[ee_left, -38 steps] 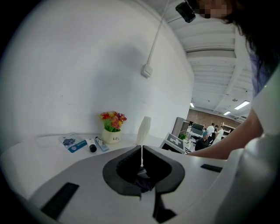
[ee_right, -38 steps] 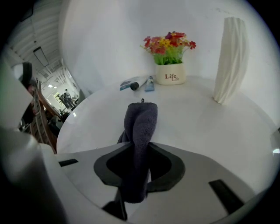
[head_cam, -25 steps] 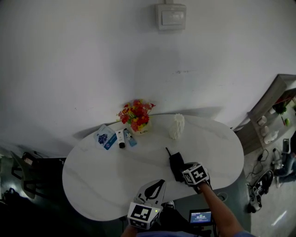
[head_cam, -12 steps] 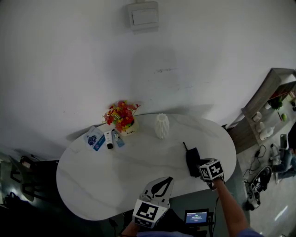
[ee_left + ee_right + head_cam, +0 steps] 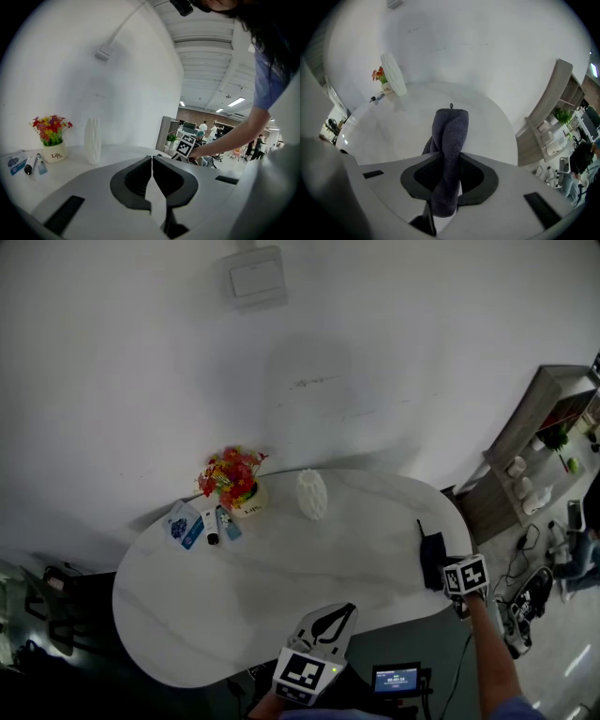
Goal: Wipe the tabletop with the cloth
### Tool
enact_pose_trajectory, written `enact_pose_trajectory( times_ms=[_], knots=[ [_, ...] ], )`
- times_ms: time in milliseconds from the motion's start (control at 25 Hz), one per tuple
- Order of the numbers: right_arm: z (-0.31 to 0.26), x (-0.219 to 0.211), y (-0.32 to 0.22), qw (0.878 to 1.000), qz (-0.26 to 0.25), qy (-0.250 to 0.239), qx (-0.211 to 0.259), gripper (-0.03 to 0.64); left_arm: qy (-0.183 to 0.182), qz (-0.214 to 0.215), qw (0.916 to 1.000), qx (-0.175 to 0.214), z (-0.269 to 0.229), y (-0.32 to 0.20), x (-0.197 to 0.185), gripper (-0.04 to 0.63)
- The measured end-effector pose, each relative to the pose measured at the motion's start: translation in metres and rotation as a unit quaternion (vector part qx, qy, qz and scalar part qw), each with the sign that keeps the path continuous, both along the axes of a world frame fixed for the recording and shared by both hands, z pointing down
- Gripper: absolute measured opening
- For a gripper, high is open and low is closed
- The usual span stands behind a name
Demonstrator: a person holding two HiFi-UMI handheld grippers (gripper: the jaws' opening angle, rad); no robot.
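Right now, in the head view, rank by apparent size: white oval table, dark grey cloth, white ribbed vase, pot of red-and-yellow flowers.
1. white oval table
2. pot of red-and-yellow flowers
3. white ribbed vase and dark grey cloth: too alike to rank

White tabletop [image 5: 281, 606] with faint grey veining; dark grey-violet cloth [image 5: 451, 136]. White ribbed vase [image 5: 312, 494]. Just beside the vase, red, yellow and orange flowers [image 5: 228, 474] in a cream pot [image 5: 54, 153] with dark lettering; beyond these from the vase, blue-and-white packets [image 5: 184, 524].
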State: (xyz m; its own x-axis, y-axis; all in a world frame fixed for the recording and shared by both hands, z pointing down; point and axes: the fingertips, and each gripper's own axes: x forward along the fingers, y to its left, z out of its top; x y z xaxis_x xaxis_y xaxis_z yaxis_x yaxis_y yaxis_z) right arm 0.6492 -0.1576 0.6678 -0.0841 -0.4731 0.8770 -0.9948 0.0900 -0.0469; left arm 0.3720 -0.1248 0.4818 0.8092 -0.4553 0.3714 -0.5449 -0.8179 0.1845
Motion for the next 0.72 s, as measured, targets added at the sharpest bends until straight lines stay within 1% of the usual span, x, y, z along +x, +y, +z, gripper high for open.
enact_pose_trajectory(
  times_ms=[240,360,560,720],
  knots=[
    [0.000,0.046,0.019,0.999,0.038,0.018,-0.008,0.087,-0.009,0.006,0.9999,0.002,0.002,0.006,0.002,0.020],
    [0.000,0.065,0.027,0.998,0.059,0.025,-0.010,0.087,-0.012,0.002,0.9999,-0.003,0.005,0.009,-0.001,0.020],
    [-0.001,0.086,0.039,0.995,0.076,0.058,-0.018,0.087,-0.012,-0.008,0.9999,-0.008,0.006,0.013,-0.012,0.020],
    [-0.001,0.094,0.046,0.991,0.115,0.058,-0.019,0.087,-0.015,-0.015,0.9998,-0.003,0.004,0.012,-0.025,0.020]
  ],
)
